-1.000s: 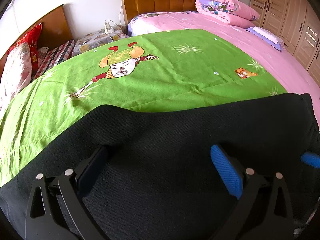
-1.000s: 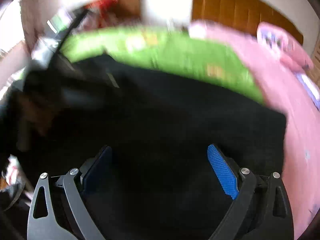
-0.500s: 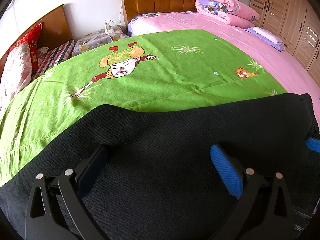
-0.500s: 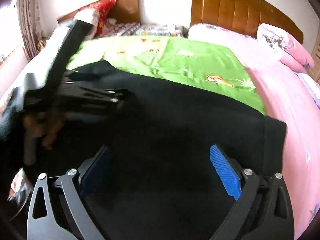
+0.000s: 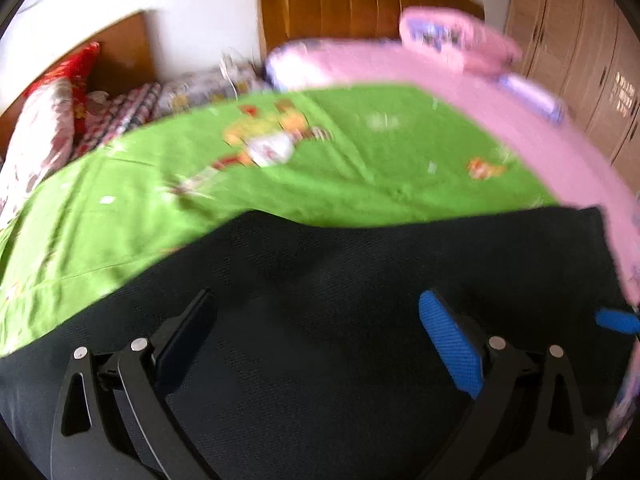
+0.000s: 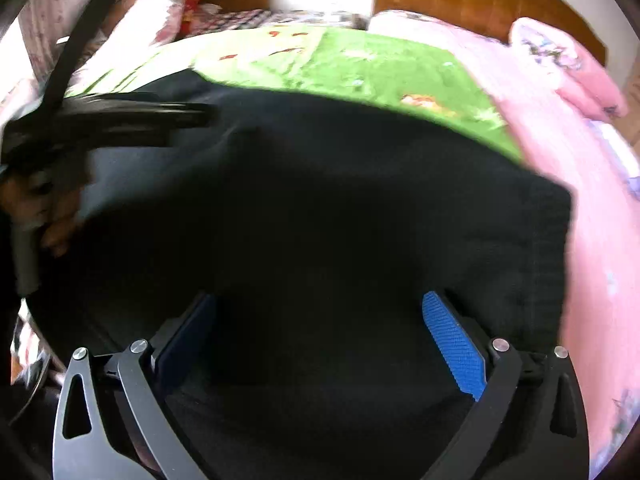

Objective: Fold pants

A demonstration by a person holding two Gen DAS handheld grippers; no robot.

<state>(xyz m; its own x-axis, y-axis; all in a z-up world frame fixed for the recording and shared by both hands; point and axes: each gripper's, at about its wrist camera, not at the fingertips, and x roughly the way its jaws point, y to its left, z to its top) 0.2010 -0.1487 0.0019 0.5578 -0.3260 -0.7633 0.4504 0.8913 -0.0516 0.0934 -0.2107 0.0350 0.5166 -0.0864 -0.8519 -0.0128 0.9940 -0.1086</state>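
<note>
Black knit pants (image 5: 360, 320) are lying spread across the near edge of a bed, filling the lower half of both wrist views, with one hemmed end (image 6: 548, 248) sitting at about three o'clock in the right view. The left gripper (image 5: 320, 336) is hovering over the cloth with its jaws wide apart and nothing between them. The right gripper (image 6: 320, 336) is likewise spread wide and holding nothing. Both seem to be poised flat above the fabric, probably so a fold can be started from the near edge. In the right view, the left tool and the hand holding it (image 6: 44, 216) are appearing at nine o'clock. Beyond the pants, a green cartoon sheet (image 5: 360, 160) is stretching toward twelve o'clock, a pink bedspread (image 5: 500, 96) is running toward two o'clock, and a wooden headboard (image 5: 360, 4) is closing the scene. Compared with half a second earlier, the left view is blurring and tilting, suggesting that gripper is moving; the jaws are unchanged.
</note>
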